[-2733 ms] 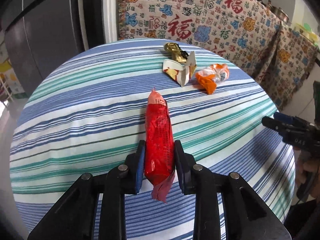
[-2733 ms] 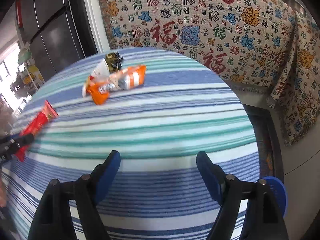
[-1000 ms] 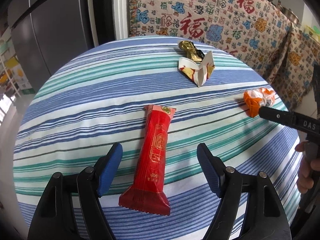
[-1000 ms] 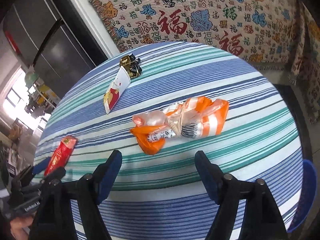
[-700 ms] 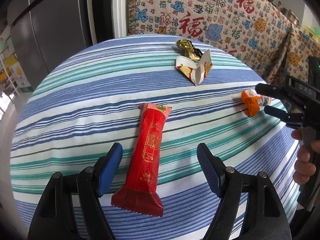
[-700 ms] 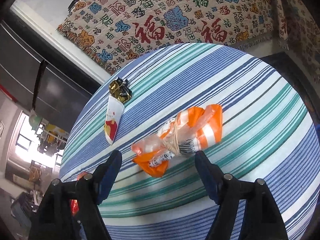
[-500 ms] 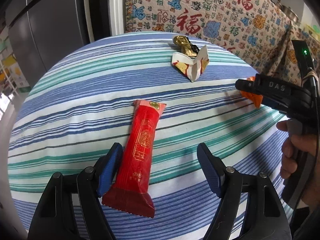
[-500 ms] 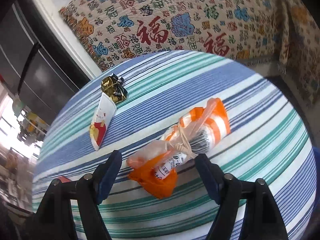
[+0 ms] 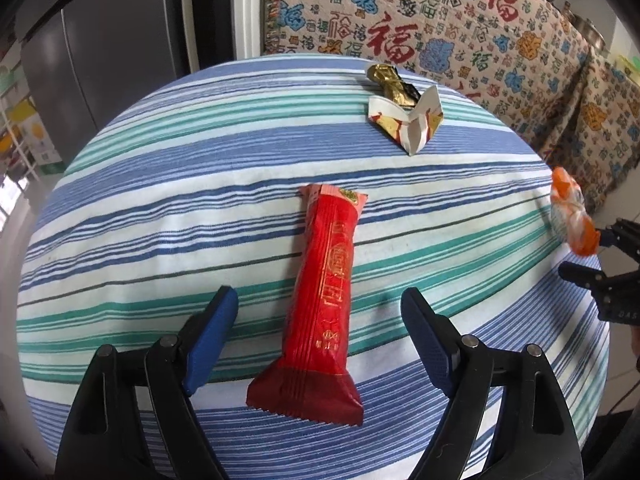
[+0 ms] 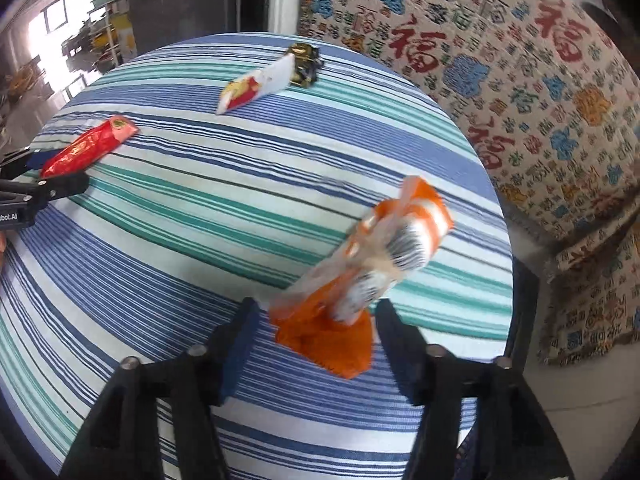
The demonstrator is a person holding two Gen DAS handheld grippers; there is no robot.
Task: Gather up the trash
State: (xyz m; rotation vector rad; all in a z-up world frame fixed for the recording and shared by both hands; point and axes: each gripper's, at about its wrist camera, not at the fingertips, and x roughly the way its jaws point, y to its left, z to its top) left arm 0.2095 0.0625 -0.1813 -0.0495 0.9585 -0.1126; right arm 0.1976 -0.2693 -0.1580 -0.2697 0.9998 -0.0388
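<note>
Orange wrapper is seen at lower centre on the striped worktop, long axis toward upper right, between the right gripper fingers, which are opening, ungripped. Left gripper fingers are opening astride the red wrapper.

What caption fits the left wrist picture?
Left gripper opening around a red wrapper on the striped tablecloth.

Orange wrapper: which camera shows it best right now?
The right wrist view: the orange wrapper fills the centre, its crumpled end between the opening right gripper pads, though blurred. The left wrist view shows only a sliver at the table edge.
</note>
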